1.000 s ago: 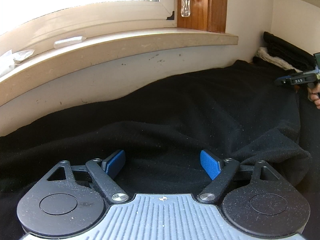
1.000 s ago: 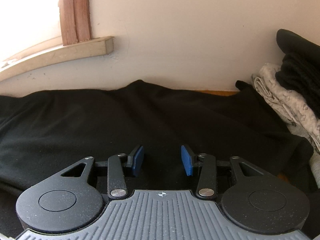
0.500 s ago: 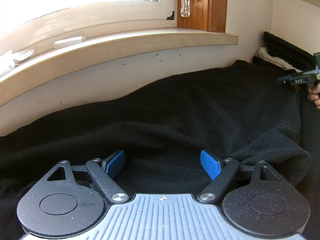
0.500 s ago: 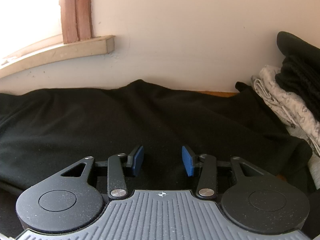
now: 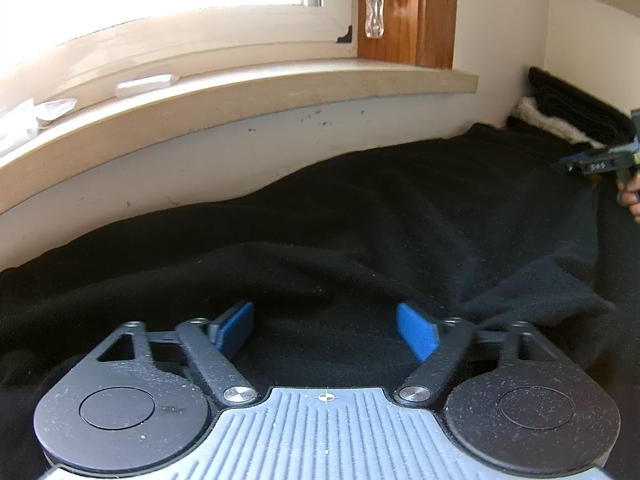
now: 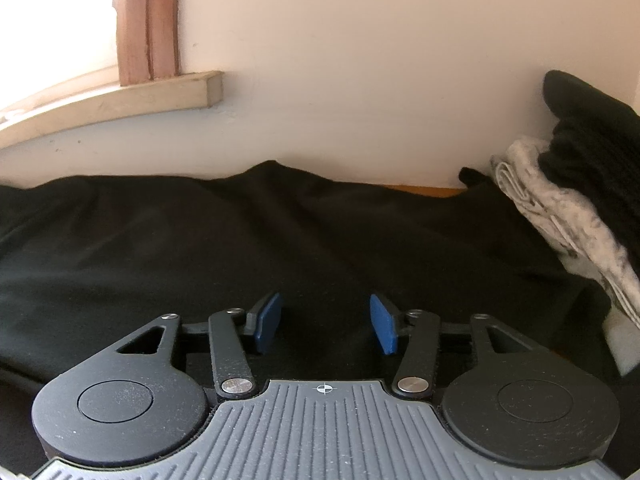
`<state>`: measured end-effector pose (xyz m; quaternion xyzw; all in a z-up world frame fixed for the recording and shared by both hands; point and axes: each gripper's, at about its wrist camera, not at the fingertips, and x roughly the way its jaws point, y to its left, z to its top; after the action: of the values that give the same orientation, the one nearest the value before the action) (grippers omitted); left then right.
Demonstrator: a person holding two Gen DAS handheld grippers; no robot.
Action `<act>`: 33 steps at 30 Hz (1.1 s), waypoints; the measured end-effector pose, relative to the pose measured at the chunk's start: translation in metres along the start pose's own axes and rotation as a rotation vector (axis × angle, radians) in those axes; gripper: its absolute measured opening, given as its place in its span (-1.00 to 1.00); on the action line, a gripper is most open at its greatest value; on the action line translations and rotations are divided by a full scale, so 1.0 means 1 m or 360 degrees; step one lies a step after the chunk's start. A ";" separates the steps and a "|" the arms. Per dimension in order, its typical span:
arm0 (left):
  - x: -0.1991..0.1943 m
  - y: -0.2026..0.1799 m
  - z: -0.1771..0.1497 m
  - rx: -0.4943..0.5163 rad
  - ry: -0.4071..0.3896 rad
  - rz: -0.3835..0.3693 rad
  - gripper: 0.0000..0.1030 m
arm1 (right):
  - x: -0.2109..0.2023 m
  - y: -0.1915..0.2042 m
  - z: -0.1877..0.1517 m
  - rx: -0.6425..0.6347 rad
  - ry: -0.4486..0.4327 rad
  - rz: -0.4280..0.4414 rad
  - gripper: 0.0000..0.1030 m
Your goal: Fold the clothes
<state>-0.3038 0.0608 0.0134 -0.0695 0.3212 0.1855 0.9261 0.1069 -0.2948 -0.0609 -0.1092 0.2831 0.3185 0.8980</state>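
Black fleece garment [image 5: 360,220], spread flat, rumpled, below window sill

Black garment [image 6: 280,232] covers the orange-brown surface [image 6: 420,190] (barely visible) — folded pile [image 6: 560,216] beside.

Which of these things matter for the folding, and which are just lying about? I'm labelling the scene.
Part of the job:
- black garment, spread out
- left gripper, closing, nothing gripped
- right gripper, opening, nothing gripped

Just lying about:
- stack of clothes by the wall
- windowsill
- clear wrappers on it
- pendant hanging at the window
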 end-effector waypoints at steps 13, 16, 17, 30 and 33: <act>-0.086 0.011 -0.004 0.0021 -0.0099 0.0084 0.50 | -0.066 0.158 0.044 -0.0364 -0.0150 0.0370 -0.04; -0.105 0.024 -0.014 0.0009 -0.0097 0.0128 0.50 | -0.071 0.203 0.049 -0.0458 -0.0161 0.0492 -0.04; -0.111 0.029 -0.018 0.0005 -0.0095 0.0150 0.50 | -0.071 0.218 0.050 -0.0482 -0.0157 0.0536 -0.04; -0.202 0.135 -0.104 -0.0263 -0.0012 0.0463 0.51 | -0.075 0.432 0.028 -0.0876 -0.0041 0.1155 -0.05; -0.216 0.146 -0.121 -0.0311 -0.0008 0.0474 0.51 | -0.079 0.472 0.025 -0.0936 -0.0028 0.1266 -0.05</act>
<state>-0.5856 0.1007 0.0515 -0.1102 0.3061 0.3511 0.8780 -0.2319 0.0396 -0.0025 -0.2388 0.1932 0.7040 0.6403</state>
